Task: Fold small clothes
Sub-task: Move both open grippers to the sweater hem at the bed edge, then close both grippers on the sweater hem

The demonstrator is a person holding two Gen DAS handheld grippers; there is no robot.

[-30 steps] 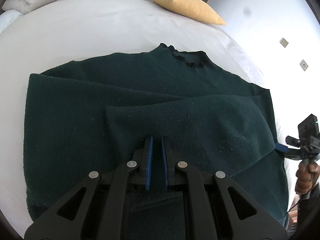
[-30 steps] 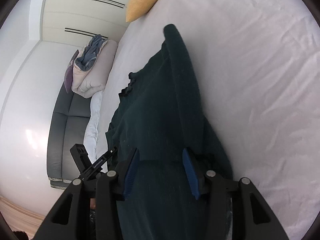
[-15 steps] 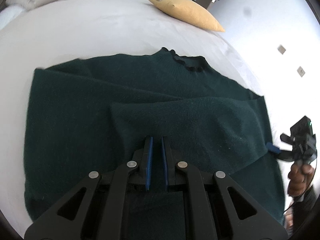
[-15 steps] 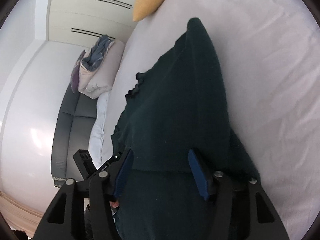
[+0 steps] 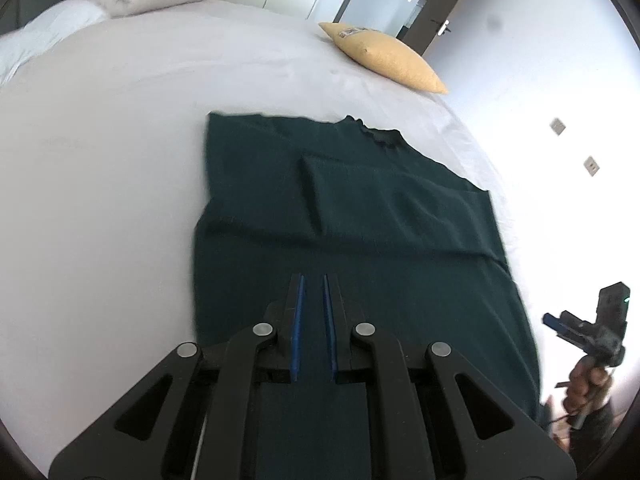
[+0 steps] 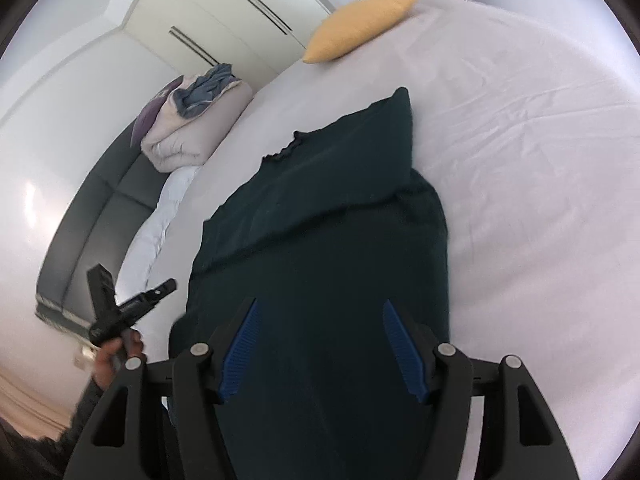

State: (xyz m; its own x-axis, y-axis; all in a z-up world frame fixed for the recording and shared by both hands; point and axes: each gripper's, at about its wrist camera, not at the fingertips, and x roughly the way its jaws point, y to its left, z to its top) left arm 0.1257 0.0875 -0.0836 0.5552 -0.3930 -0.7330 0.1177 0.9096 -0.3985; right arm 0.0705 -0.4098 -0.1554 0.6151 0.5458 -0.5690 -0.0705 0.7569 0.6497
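Note:
A dark green sweater (image 5: 360, 220) lies flat on the white bed (image 5: 100, 160), collar at the far end and a sleeve folded across its chest. My left gripper (image 5: 313, 278) hovers over the sweater's near hem, shut, with nothing between its blue pads. In the right wrist view the sweater (image 6: 320, 240) stretches away from me. My right gripper (image 6: 320, 301) hangs above its lower part, jaws opening wide, and the pads touch no cloth. Each gripper also shows in the other's view, held in a hand: the right gripper (image 5: 560, 324) and the left gripper (image 6: 160, 292).
A yellow pillow (image 5: 384, 60) lies at the bed's far end. A folded duvet (image 6: 192, 128) with a blue garment on top sits by the grey sofa (image 6: 92, 220). White wardrobe doors stand behind. White sheet (image 6: 540, 160) surrounds the sweater.
Both grippers have drawn back and risen from the sweater, so more of the bed shows. The right jaws have spread wider. The folded sleeve stays lying across the sweater.

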